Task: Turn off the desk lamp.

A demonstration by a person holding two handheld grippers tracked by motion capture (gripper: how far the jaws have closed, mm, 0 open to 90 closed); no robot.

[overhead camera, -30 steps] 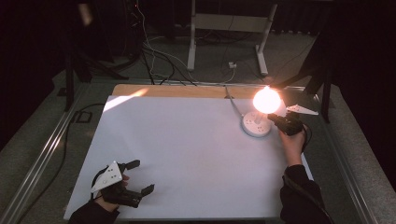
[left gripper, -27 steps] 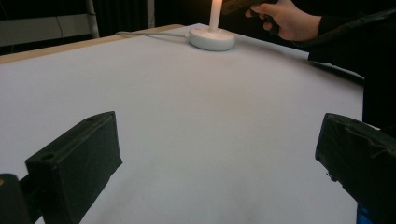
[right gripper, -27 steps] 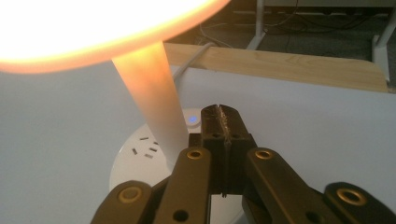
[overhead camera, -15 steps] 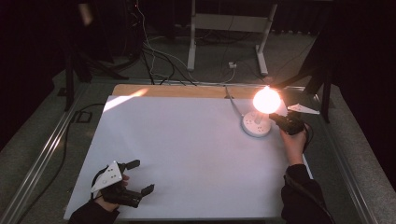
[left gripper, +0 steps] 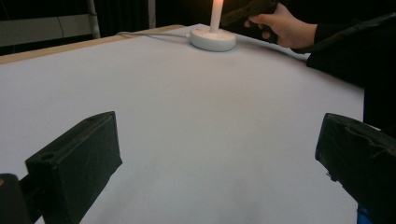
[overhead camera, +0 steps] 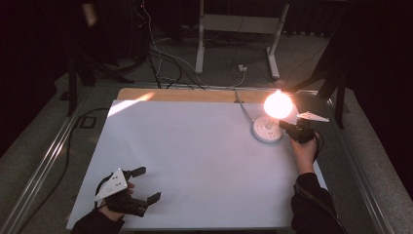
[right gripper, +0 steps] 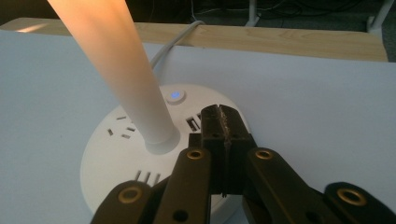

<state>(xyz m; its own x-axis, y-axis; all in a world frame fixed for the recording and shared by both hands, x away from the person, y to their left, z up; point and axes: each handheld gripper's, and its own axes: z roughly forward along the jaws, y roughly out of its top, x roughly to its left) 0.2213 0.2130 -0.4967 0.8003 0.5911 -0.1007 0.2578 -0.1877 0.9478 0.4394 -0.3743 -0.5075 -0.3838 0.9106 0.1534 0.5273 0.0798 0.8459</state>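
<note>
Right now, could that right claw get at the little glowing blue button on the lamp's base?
Probably yes. The right claw hangs shut over the lamp base, and the blue button sits just beyond its tip with nothing between them. The lamp stem stands off to one side.

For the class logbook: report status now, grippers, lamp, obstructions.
Left gripper open, idle near table edge. Right gripper shut, empty, fingers over the lamp base. Lamp lit, button glowing blue. Nothing in the way.
</note>
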